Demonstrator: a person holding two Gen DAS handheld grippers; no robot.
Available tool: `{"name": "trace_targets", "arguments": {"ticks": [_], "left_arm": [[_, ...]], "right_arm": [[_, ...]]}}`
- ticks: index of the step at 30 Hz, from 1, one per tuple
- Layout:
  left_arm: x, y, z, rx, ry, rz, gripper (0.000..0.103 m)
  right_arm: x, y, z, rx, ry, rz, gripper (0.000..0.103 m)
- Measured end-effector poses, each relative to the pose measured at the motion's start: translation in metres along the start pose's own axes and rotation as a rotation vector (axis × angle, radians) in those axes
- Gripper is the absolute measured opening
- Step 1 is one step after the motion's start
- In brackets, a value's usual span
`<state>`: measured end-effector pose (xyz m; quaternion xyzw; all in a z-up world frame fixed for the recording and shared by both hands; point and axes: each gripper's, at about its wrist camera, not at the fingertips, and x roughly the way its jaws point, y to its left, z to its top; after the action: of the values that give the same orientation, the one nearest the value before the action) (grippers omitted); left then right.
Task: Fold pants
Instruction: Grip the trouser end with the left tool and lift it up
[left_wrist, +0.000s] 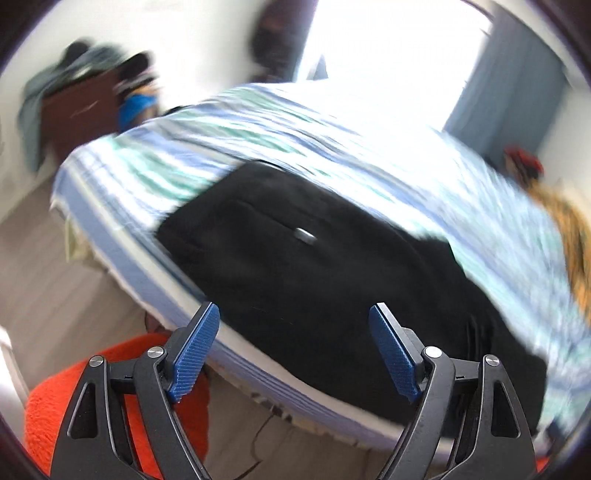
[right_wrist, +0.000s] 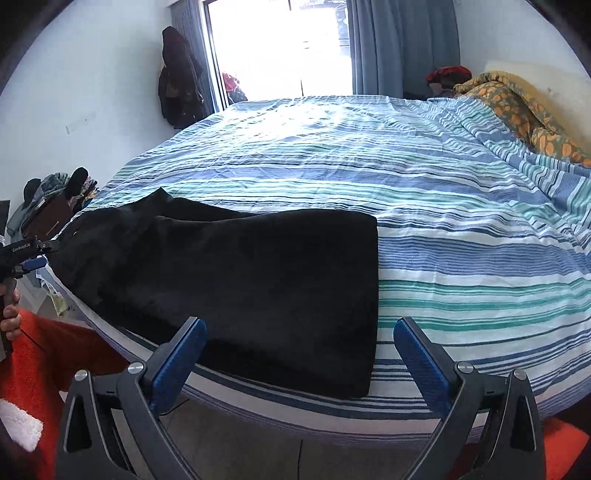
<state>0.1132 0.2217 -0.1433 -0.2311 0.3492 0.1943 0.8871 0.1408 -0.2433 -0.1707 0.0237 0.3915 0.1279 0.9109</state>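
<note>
Black pants (right_wrist: 236, 280) lie on a blue, teal and white striped bedspread (right_wrist: 461, 229).

A wide bed (right_wrist: 424, 229) fills the room, spread with a sheet striped in blue, teal and white. Behind it a glass door (right_wrist: 280, 48) lets in glaring daylight, flanked by a grey-blue curtain (right_wrist: 402, 44). The walls (right_wrist: 92, 81) are plain white; dark coats (right_wrist: 179, 79) hang on the left one beside the door. An orange-patterned blanket (right_wrist: 517, 107) lies bunched at the bed's right edge. A brown cabinet (left_wrist: 79, 107), heaped with clothes, stands at the left. The floor (left_wrist: 40, 266) looks like pale wood.
</note>
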Motion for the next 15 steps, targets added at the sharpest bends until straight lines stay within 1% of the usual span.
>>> {"name": "trace_targets", "arguments": {"ticks": [1,2,3,5,6,8,9,11,12,14,15], "left_arm": [[-0.001,0.024,0.01,-0.106,-0.002,-0.017,0.083],[0.0,0.042,0.016,-0.175,0.008,-0.044,0.079],[0.003,0.058,0.022,-0.238,0.03,-0.083,0.068],[0.013,0.083,0.036,-0.317,0.098,-0.15,0.055],[0.017,0.088,0.04,-0.325,0.121,-0.167,0.052],[0.028,0.091,0.047,-0.305,0.194,-0.184,0.052],[0.035,0.089,0.05,-0.283,0.229,-0.172,0.052],[0.044,0.084,0.051,-0.238,0.266,-0.131,0.052],[0.049,0.081,0.05,-0.212,0.282,-0.083,0.052],[0.056,0.081,0.05,-0.199,0.292,-0.023,0.052],[0.057,0.081,0.049,-0.205,0.283,-0.029,0.052]], "right_arm": [[-0.001,0.0,0.001,0.014,-0.002,0.0,0.101],[-0.003,-0.002,0.001,0.026,-0.007,0.0,0.101],[-0.005,-0.003,0.001,0.03,-0.012,-0.001,0.101],[-0.006,-0.005,0.001,0.029,-0.009,-0.005,0.101],[-0.004,-0.006,-0.002,0.03,-0.002,-0.007,0.101],[0.0,-0.008,-0.005,0.04,0.018,-0.005,0.101],[0.002,-0.009,-0.005,0.046,0.026,-0.002,0.101],[0.004,-0.009,-0.006,0.052,0.03,0.002,0.101],[0.004,-0.009,-0.005,0.049,0.028,0.003,0.101],[0.002,-0.008,-0.006,0.043,0.023,0.003,0.101],[0.002,-0.008,-0.006,0.042,0.023,0.005,0.101]]}}
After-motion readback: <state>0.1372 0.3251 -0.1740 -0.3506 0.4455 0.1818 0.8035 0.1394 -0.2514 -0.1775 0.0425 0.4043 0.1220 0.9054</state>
